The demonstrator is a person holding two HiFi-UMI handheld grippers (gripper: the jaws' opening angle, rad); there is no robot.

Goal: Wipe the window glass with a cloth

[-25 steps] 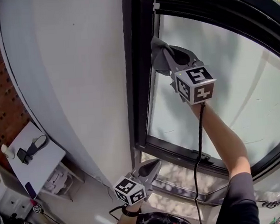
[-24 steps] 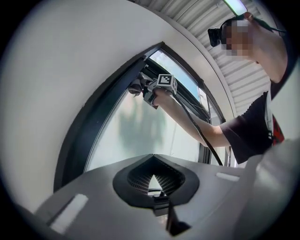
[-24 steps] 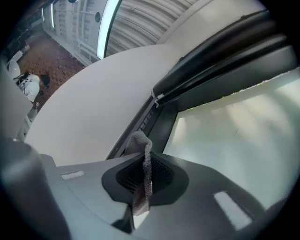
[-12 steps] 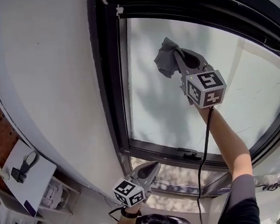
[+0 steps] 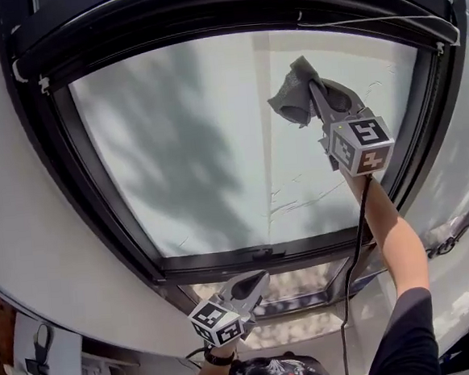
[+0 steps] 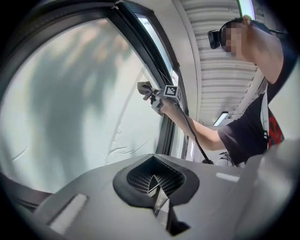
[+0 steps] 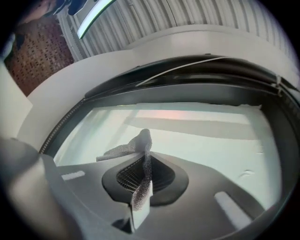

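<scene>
A frosted window pane (image 5: 215, 144) in a black frame fills the head view. My right gripper (image 5: 312, 91) is raised to the pane's upper right, shut on a grey cloth (image 5: 292, 93) that is pressed against the glass. In the right gripper view the cloth (image 7: 140, 154) stands pinched between the jaws with the glass (image 7: 197, 136) just beyond. My left gripper (image 5: 254, 280) hangs low below the window's bottom rail, shut with nothing in it. From the left gripper view I see the closed jaws (image 6: 157, 190) and, farther off, the cloth (image 6: 145, 87) on the pane.
The black bottom rail carries a small latch (image 5: 260, 253). A lower pane (image 5: 290, 283) sits under it. White wall (image 5: 30, 263) curves round the left of the frame. A cable (image 5: 357, 254) trails from the right gripper along the arm. A white shelf (image 5: 45, 351) lies at lower left.
The right gripper carried the cloth across the glass from the pane's left edge toward its upper right. The head view swung to centre the window. The left gripper stayed low and shut.
</scene>
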